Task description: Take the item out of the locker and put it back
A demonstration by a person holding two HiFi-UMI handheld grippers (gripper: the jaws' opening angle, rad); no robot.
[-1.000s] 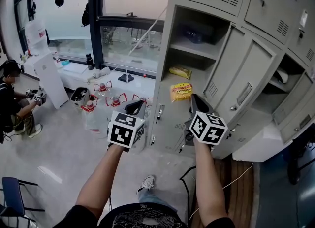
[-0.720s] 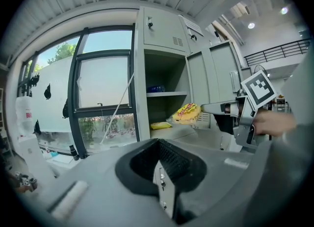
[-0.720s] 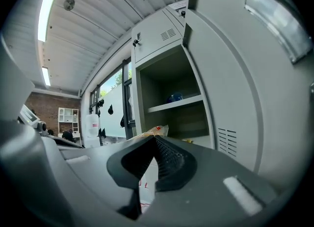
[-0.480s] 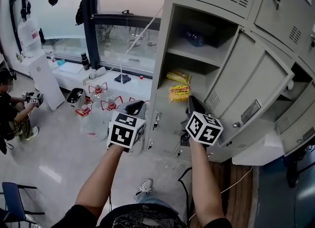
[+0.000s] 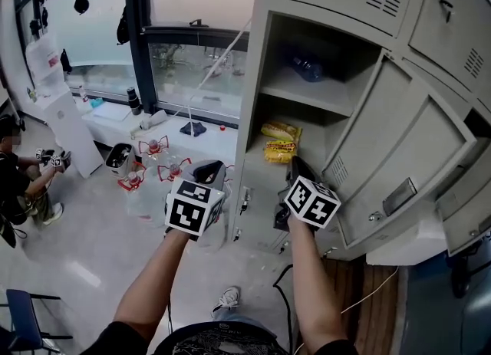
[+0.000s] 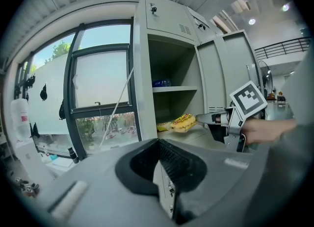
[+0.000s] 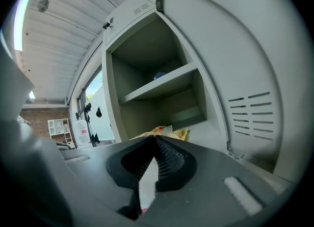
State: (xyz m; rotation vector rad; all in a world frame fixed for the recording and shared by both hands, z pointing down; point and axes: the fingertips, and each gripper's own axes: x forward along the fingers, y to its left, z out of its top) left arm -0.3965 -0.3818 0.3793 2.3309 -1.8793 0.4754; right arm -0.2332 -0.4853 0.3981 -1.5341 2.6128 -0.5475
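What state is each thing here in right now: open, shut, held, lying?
Locker door: open wide.
Right gripper: shut on yellow snack packet, at the locker's opening.
Left gripper: shut, empty.
Second yellow packet: lying in the lower compartment.
Bottle: lying on the upper shelf.

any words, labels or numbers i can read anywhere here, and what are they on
No text here can be read.
yellow snack packets in the locker: red print, too blurred to read.
white jug by the window: red label, too small to read.
marker cubes: black-and-white square patterns only, no letters or numbers.
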